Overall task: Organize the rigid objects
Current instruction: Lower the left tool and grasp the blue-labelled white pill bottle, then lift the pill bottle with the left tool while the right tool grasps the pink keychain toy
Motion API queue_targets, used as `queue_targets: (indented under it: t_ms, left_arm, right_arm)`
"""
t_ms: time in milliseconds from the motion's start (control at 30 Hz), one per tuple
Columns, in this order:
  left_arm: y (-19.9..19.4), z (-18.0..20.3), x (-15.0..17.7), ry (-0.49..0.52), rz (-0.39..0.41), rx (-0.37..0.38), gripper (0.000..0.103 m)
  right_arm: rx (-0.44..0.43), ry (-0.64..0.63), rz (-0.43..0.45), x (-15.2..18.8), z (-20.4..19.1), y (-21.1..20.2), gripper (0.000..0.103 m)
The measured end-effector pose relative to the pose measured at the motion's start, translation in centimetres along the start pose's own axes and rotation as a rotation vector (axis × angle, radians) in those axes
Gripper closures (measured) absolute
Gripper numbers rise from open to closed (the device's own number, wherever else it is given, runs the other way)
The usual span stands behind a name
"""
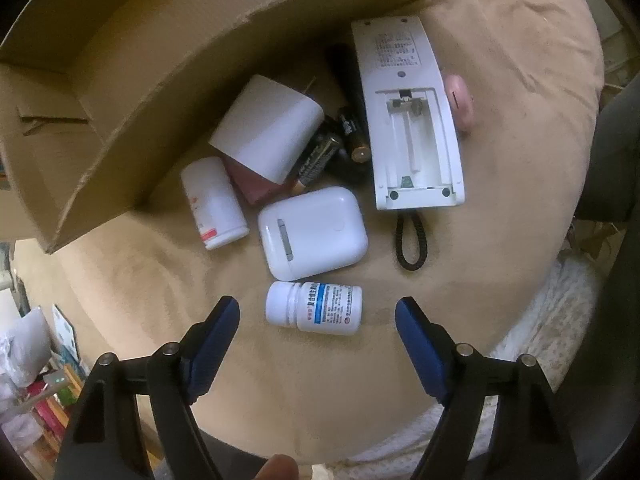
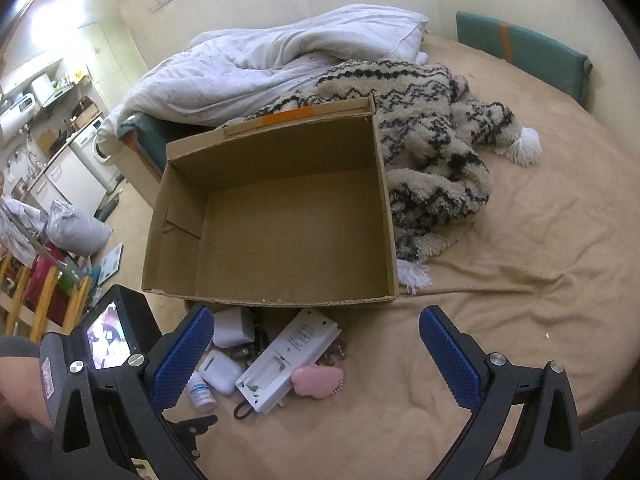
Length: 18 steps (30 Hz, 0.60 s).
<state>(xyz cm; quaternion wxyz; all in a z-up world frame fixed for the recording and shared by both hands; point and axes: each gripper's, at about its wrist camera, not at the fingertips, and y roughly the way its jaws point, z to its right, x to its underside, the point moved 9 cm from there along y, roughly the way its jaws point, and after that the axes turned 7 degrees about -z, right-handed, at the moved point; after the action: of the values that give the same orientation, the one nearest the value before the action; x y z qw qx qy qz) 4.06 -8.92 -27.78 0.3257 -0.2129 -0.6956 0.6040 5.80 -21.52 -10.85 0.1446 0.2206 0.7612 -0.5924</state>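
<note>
L gripper (image 1: 318, 312), ribbed blue pads apart, straddles smooth white cylindrical pill bottle (image 1: 314, 308) w/o touching. R gripper (image 2: 316, 354) apart, empty, near corrugated cardboard box (image 2: 280, 300).

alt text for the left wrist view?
Open left claw straddles a small white pill bottle lying on a tan bedcover. Beyond lie an earbud case, remote, batteries, charger and cardboard box.
</note>
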Motion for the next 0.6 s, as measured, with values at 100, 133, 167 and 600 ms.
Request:
queue_targets:
  t_ms: [100,133,167,600]
  left_arm:
    - [0.0,-0.6,-0.1,-0.004,-0.012,0.013,0.037]
    - [0.3,-0.7,-0.2,-0.003,-0.015,0.014,0.048]
    - [0.6,-0.7,-0.2,-0.005,-0.02,0.017,0.06]
    - [-2.4,-0.4,2.3,-0.063,0.062,0.028,0.06]
  right_arm:
    - [-0.009,-0.005,-0.005,0.0,-0.3,0.2,0.0]
    - [-0.006,-0.011,-0.007,0.1,-0.4,0.3,0.0]
    - [-0.005,-0.014,-0.009,0.1,-0.4,0.3,0.0]
    - [-0.031,0.033,-0.044,0.6,0.4,0.9,0.0]
